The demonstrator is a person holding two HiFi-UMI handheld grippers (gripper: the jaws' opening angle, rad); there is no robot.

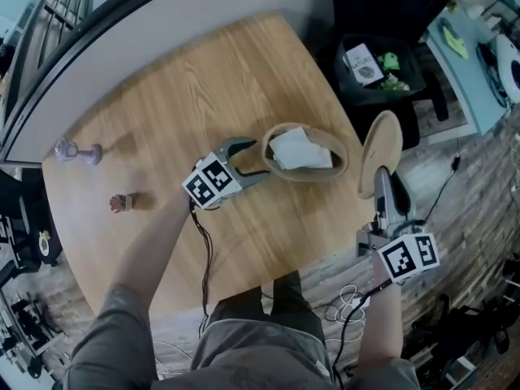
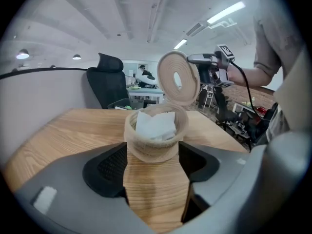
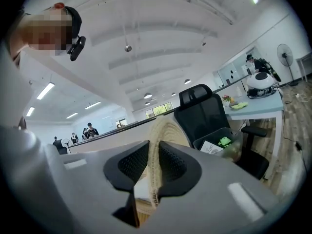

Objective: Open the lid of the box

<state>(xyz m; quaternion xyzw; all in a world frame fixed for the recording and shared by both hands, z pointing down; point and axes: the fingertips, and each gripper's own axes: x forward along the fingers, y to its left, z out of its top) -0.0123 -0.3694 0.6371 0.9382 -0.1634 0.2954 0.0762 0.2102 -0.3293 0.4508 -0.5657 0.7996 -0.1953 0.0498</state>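
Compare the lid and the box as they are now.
The lid is a flat disc; the box is a deep tub. The lid stands on edge in the right tongs; the box sits on the table, holding a white wad. Both are tan and woven.

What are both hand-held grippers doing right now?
Left hand-held gripper: open, jaws closing around the box.
Right hand-held gripper: shut on the lid, held off the box.

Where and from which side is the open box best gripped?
Probably the box across its round side wall, low, from the person's side: its top is open, holding white cloth, and the left gripper, jaws closing, straddles it there.
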